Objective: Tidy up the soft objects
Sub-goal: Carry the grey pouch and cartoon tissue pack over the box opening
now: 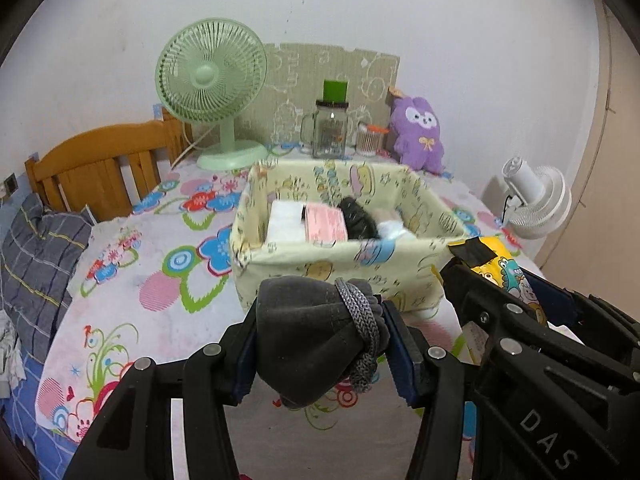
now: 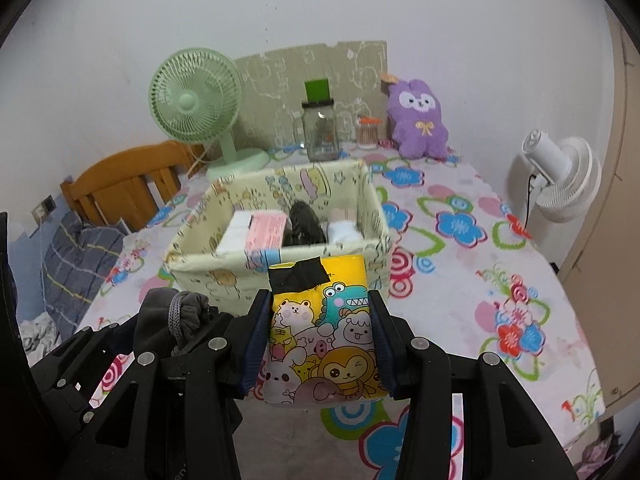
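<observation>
Overhead, both fans (image 1: 212,92) (image 2: 560,176) stand on the floral-sheeted bed (image 2: 460,280).

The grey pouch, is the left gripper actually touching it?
Touching. The left wrist view shows the left gripper with both blue pads pressed against the sides of the grey pouch, holding it above the bed.

the left gripper (image 1: 320,336) is matt black plastic with silver metal rivets and dark blue pads, clamped on a soft grey cloth pouch (image 1: 308,340) tied with a rough braided cord (image 1: 362,328). the right gripper (image 2: 320,344), of the same plastic, pinches a glossy printed tissue pack (image 2: 320,336) patched with matt black tape. the fabric box (image 2: 280,256) is thin printed cloth, the bed sheet (image 2: 460,280) matt cotton, the headboard (image 1: 100,160) varnished wood, the jar (image 1: 330,132) clear glass, the plush toy (image 2: 418,120) fuzzy.
</observation>
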The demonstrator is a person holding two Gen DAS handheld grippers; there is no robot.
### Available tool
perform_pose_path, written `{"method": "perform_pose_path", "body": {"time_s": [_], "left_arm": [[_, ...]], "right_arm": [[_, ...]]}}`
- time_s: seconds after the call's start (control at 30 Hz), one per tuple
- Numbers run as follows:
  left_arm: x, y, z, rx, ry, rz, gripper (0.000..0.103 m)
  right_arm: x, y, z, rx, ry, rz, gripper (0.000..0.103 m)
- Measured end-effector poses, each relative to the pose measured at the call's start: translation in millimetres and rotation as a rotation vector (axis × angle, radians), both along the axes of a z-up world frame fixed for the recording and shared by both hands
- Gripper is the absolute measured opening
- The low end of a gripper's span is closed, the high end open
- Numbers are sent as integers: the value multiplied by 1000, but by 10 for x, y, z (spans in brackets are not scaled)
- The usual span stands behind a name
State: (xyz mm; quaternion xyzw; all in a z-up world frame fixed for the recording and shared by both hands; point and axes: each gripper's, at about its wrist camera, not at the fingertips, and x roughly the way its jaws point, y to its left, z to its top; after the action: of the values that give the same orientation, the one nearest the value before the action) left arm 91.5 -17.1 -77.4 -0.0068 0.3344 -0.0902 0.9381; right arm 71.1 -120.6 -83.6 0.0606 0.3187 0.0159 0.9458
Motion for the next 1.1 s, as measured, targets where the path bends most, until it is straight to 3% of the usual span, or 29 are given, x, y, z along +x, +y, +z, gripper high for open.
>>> {"method": "perform_pose_path", "body": {"time_s": [0.53, 1.1], "left_arm": [[-77, -118, 424, 1, -62, 1, 56], [160, -175, 516, -4, -75, 21, 56]], "right_arm": [[-65, -116, 438, 24, -67, 33, 50], [195, -189, 568, 23, -95, 31, 50]]}}
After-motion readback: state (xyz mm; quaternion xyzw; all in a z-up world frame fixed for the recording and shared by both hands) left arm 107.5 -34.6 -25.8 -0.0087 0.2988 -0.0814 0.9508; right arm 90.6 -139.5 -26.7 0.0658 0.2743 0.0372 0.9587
